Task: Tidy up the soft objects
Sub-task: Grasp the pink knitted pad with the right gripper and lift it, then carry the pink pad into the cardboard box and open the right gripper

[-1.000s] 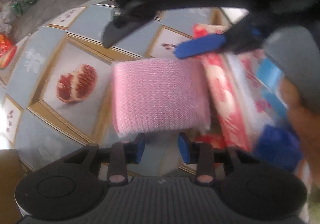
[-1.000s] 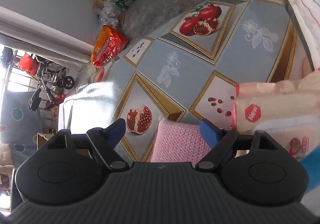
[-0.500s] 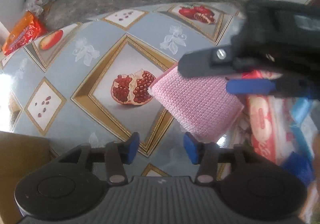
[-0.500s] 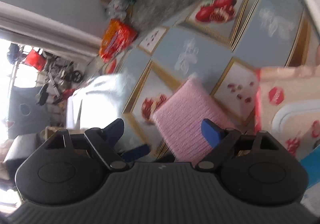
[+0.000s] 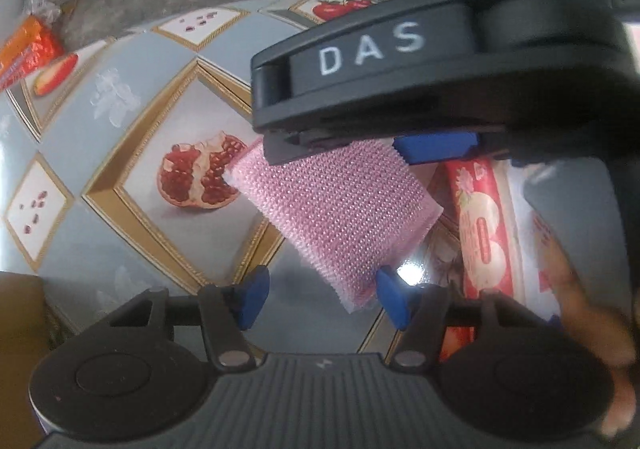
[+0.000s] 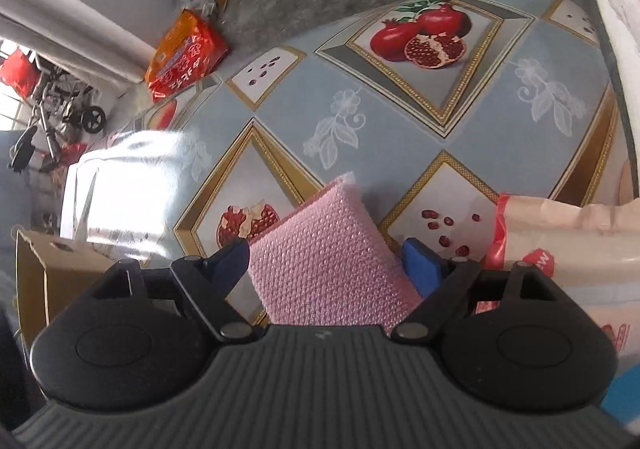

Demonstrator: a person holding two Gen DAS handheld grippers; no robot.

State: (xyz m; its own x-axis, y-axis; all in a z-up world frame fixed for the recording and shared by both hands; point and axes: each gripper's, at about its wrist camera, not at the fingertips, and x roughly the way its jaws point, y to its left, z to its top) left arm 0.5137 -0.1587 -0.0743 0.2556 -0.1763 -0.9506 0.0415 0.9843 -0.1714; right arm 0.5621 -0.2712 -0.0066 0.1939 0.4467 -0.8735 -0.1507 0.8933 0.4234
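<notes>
Item: pink sponge (image 6: 326, 253), centre frame, lifted off the desk (image 6: 400, 137). Right tool (image 6: 326, 255) pinched its sides. Left tool (image 5: 320, 295) was opening, pads clear of the sponge. Step: handover to right. Next: carry it to its place.

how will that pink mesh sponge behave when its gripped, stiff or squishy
The pink sponge looks puffy, so probably squishy and light. Its knobbly mesh likely resists slipping. Held by the right hand-held gripper, it keeps its shape, so probably not floppy.
</notes>
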